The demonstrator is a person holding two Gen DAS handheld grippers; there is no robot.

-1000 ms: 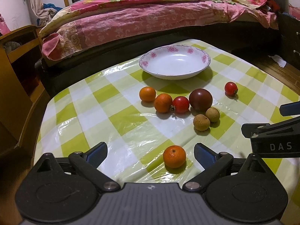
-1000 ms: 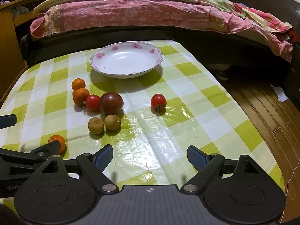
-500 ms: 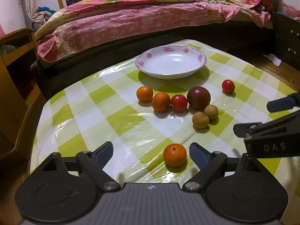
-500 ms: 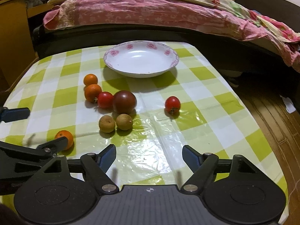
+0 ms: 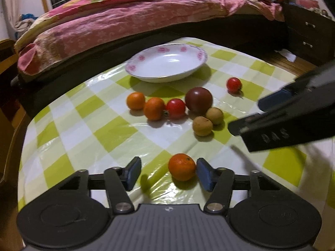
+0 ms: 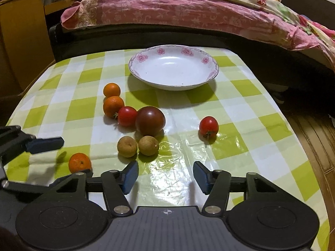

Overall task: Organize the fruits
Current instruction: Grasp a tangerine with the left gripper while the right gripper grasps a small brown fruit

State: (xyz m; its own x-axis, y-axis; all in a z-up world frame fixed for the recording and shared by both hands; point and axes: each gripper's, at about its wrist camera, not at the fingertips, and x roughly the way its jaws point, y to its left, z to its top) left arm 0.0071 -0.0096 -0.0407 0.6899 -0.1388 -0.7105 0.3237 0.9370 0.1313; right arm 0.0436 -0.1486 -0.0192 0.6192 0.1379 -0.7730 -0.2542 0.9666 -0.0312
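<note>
Here, "DAS" on right gripper (image 5: 270, 113) side.

Bench cover (image 6: 234, 90): yellow-green and white checks, glossy
Plate (image 6: 206, 60): white, pink roses round the rim
Mandarins (image 5: 181, 167): orange
Small tomatoes (image 6: 208, 126): red
Large tomato (image 6: 150, 121): dark purple-brown
Longans (image 6: 127, 146): tan
Bed quilt (image 5: 125, 25): pink floral
Hand-held gripper pads (image 6: 130, 176): blue

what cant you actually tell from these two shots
- Right wrist view: the lower part of the near orange is hidden behind the left gripper.
- Left wrist view: the right gripper is blurred and cut off by the edge.
- Both views: the tablecloth covers the tabletop.
</note>
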